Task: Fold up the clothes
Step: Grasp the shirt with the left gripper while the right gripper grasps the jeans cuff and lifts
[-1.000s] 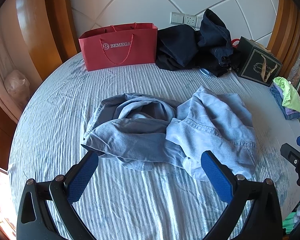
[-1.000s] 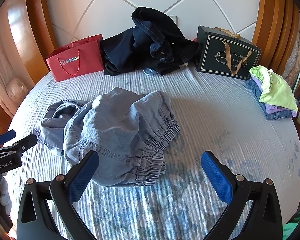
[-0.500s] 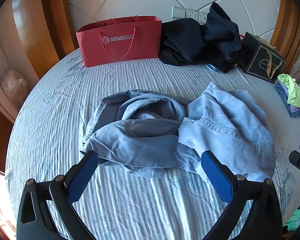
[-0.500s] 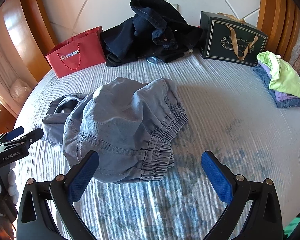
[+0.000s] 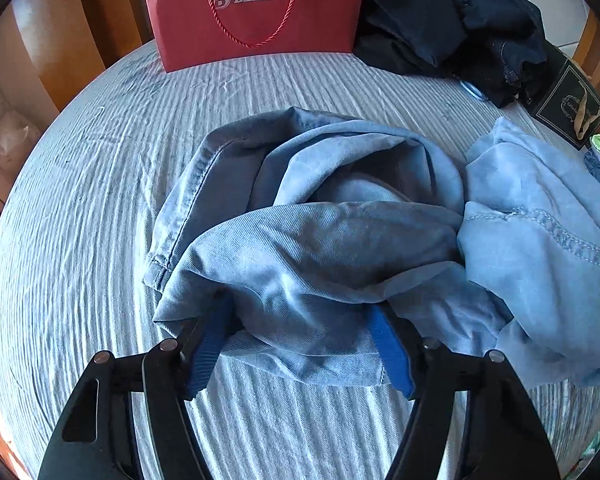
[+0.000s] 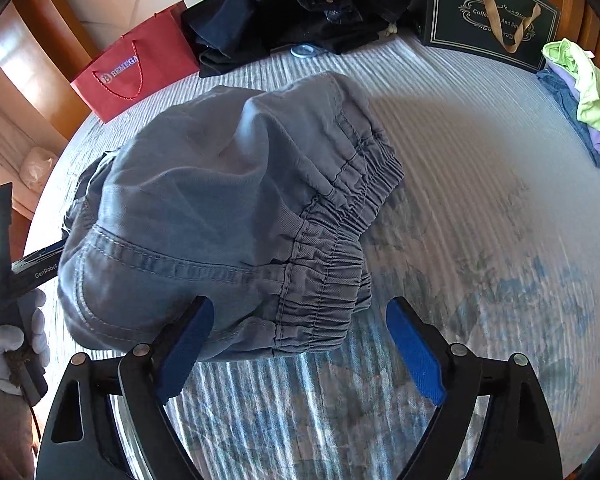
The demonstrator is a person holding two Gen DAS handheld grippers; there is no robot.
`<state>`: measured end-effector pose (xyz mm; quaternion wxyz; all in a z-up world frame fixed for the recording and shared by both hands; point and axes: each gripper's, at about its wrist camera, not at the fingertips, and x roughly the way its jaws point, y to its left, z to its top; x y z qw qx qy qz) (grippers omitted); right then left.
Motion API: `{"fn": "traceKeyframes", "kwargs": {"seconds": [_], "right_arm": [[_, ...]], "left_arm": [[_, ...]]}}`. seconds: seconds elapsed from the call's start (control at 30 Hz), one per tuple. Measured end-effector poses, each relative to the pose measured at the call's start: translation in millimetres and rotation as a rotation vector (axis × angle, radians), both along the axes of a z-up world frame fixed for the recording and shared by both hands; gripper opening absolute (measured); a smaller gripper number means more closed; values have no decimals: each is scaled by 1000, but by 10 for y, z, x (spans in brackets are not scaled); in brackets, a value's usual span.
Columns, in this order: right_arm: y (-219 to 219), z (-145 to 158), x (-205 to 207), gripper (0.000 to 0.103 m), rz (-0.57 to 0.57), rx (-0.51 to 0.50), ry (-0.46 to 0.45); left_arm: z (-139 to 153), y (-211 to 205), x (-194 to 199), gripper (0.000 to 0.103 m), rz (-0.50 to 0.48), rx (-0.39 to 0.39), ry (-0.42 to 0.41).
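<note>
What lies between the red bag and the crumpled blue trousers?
Only bare striped bedsheet lies between the red bag and the blue trousers, as the left wrist view shows.

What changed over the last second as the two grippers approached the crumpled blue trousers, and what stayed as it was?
Both grippers moved forward and down to the blue trousers. The left gripper now has its fingers either side of a fold at the near edge, narrower than before, though still open. The right gripper reached the elastic waistband, open. The trousers, red bag and dark clothes lie unmoved.
</note>
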<state>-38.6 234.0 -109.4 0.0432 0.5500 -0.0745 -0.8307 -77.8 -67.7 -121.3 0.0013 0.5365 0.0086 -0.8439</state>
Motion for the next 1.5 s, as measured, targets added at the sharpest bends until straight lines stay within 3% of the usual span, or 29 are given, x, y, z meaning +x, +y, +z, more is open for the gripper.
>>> {"fn": "traceKeyframes", "kwargs": {"seconds": [0.17,0.23,0.27,0.3,0.33,0.37,0.47,0.63,0.83,1.03,1.17,1.23,1.3,1.4,1.5], "right_arm": [[-11,-243,-135,84,9,-16,-46],[-61,-300,-171,62,23,6,-53],[-90,-302,-179,58,32,24,-47],[-108,-264,-177,46,38,44,-33],[-123,-212,-170,40,44,64,-16],[-137,-160,-164,39,49,84,1],[21,96,-77,37,1,142,88],[688,639,220,36,-181,241,217],[1786,1120,729,36,-438,405,270],[3054,1301,1188,35,-649,546,199],[3561,1047,1285,36,-689,508,96],[3634,750,1217,36,-666,514,11],[3633,591,1256,36,-644,502,-37],[3629,388,1340,39,-613,477,-101],[3624,185,1425,54,-581,451,-165]], "left_arm": [[-85,9,-83,70,-21,-6,0],[-84,-9,-91,68,-26,18,-3],[-76,-14,-91,56,-32,32,-5],[-54,-4,-80,46,-40,41,-7],[-9,16,-59,30,-45,41,-5],[43,39,-35,21,-49,37,-3],[239,100,55,14,-64,36,15],[613,206,239,11,-111,107,49],[860,634,396,11,-223,165,69],[833,946,359,11,-273,163,54],[686,882,329,11,-241,208,0],[564,869,344,20,-253,215,-49],[485,812,399,22,-252,204,-79],[511,601,501,44,-232,188,-77],[677,303,514,56,-177,189,-29]]}}
